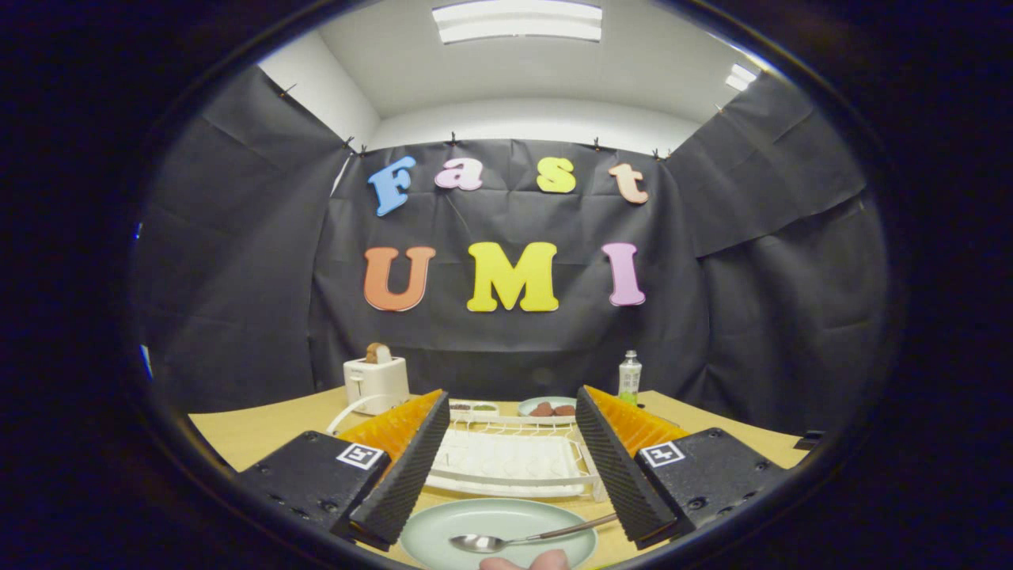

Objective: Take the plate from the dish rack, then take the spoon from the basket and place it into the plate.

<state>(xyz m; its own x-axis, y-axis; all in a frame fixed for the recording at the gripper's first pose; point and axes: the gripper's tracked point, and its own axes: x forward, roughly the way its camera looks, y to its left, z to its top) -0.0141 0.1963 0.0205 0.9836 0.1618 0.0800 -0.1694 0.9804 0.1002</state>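
Looks like the closing step, judged from how things lie: pale green plate (pixel 498 532) flat on the table (pixel 253 431), just short of the white dish rack (pixel 510 463), with the spoon (pixel 526 539) already lying in it. Claw (pixel 506 467) spread wide, fingers well apart and pinching nothing, the plate and spoon low between them and the rack ahead in the gap. Spoon's long axis roughly crosswise to the fingers, slightly slanted: bowl toward the left finger and resting on the plate's floor, handle running out over the plate's right rim toward the right finger's base. Fingertips of a hand (pixel 526 562) at the near rim of the plate. Little left to call for, probably only a clean pull-back without nudging the handle. Beyond the rack, a toaster (pixel 376 381) with toast, a bottle (pixel 629 378), a small plate of food (pixel 548 407).
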